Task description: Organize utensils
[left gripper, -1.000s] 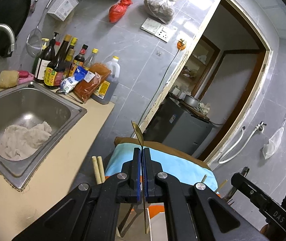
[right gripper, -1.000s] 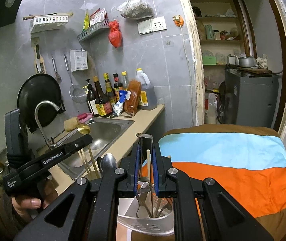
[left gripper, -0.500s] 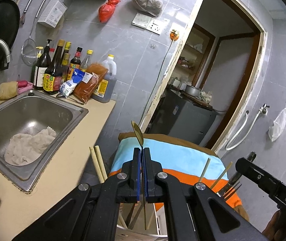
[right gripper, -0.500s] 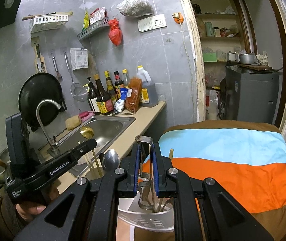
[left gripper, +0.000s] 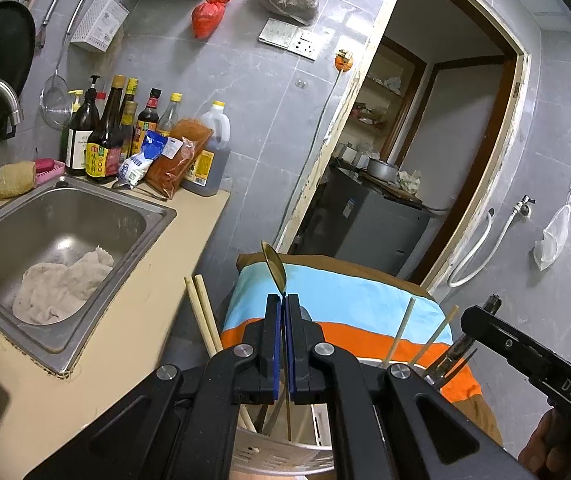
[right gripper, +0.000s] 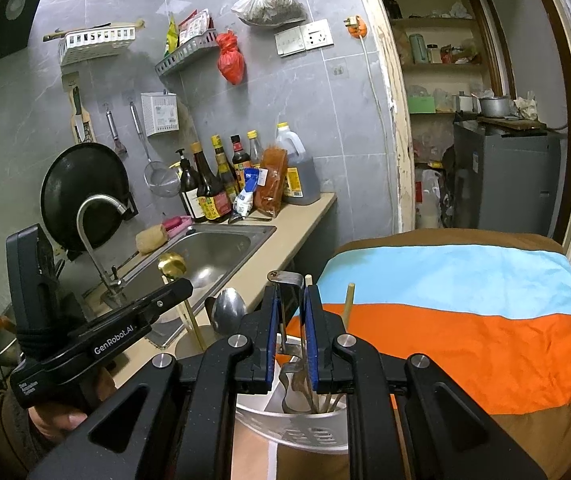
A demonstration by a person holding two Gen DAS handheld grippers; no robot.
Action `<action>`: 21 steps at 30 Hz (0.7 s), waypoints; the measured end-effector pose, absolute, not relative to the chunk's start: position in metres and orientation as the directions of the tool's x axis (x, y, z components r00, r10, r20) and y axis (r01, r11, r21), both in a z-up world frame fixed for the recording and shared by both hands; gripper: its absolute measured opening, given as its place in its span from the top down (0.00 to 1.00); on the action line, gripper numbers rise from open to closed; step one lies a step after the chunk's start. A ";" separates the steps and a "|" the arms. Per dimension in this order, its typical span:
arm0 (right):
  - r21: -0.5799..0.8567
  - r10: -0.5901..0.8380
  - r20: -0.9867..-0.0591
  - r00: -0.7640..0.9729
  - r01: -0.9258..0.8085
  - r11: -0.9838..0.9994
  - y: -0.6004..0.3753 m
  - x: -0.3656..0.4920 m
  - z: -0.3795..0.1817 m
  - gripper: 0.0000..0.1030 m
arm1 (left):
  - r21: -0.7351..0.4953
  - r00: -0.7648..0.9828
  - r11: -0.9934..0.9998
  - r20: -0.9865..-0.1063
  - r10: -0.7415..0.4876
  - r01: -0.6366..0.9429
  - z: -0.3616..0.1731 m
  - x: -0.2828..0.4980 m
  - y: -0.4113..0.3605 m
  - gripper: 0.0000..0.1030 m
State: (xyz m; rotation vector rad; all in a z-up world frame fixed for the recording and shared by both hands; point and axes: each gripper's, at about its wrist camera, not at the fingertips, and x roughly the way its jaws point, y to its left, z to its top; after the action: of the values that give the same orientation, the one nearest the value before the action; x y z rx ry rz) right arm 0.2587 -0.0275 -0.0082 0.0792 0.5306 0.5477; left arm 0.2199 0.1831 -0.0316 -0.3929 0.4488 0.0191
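Observation:
My left gripper (left gripper: 284, 300) is shut on a gold spoon (left gripper: 274, 265); its bowl points up and its handle hangs down into the grey utensil holder (left gripper: 269, 454). The spoon also shows in the right wrist view (right gripper: 172, 265), above the left gripper (right gripper: 177, 288). My right gripper (right gripper: 290, 294) is shut on metal tongs (right gripper: 285, 280) that stand in the holder (right gripper: 293, 424). Chopsticks (left gripper: 201, 312) and a silver spoon (right gripper: 228, 312) stand in the holder too. The right gripper shows at the right edge of the left wrist view (left gripper: 481, 312).
A steel sink (left gripper: 57, 216) with a cloth in it sits to the left in the beige counter (left gripper: 133, 316). Sauce bottles (left gripper: 101, 148) line the back wall. A striped cushion (right gripper: 445, 304) lies behind the holder. A doorway opens at right.
My left gripper has lowered the gold spoon further into the holder. The right gripper jaws have spread slightly around the tongs.

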 end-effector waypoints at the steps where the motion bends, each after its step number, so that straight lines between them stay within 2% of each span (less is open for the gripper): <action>1: 0.213 0.517 -0.460 0.722 -0.475 0.854 -0.027 0.258 -0.009 0.89 | -0.366 0.901 0.925 -0.428 -0.068 -0.104 -0.032 0.220 0.183 0.97; 10: 0.232 0.524 -0.464 0.714 -0.473 0.850 -0.026 0.254 -0.011 0.88 | -0.363 0.893 0.926 -0.443 -0.076 -0.101 -0.031 0.214 0.184 0.95; 14: 0.251 0.533 -0.461 0.709 -0.472 0.845 -0.027 0.252 -0.013 0.87 | -0.366 0.894 0.926 -0.439 -0.088 -0.088 -0.030 0.210 0.184 0.81; 17: 0.269 0.544 -0.446 0.711 -0.473 0.839 -0.030 0.249 -0.013 0.69 | -0.364 0.895 0.927 -0.436 -0.089 -0.085 -0.029 0.207 0.184 0.79; 21: 0.287 0.552 -0.428 0.715 -0.472 0.834 -0.033 0.244 -0.012 0.68 | -0.347 0.892 0.934 -0.445 -0.083 -0.087 -0.027 0.204 0.182 0.78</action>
State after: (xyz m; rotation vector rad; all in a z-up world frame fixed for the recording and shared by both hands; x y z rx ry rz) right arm 0.2439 -0.0332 -0.0115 0.1615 0.5252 0.5694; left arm 0.2036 0.1825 -0.0270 -0.3692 0.4725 0.0021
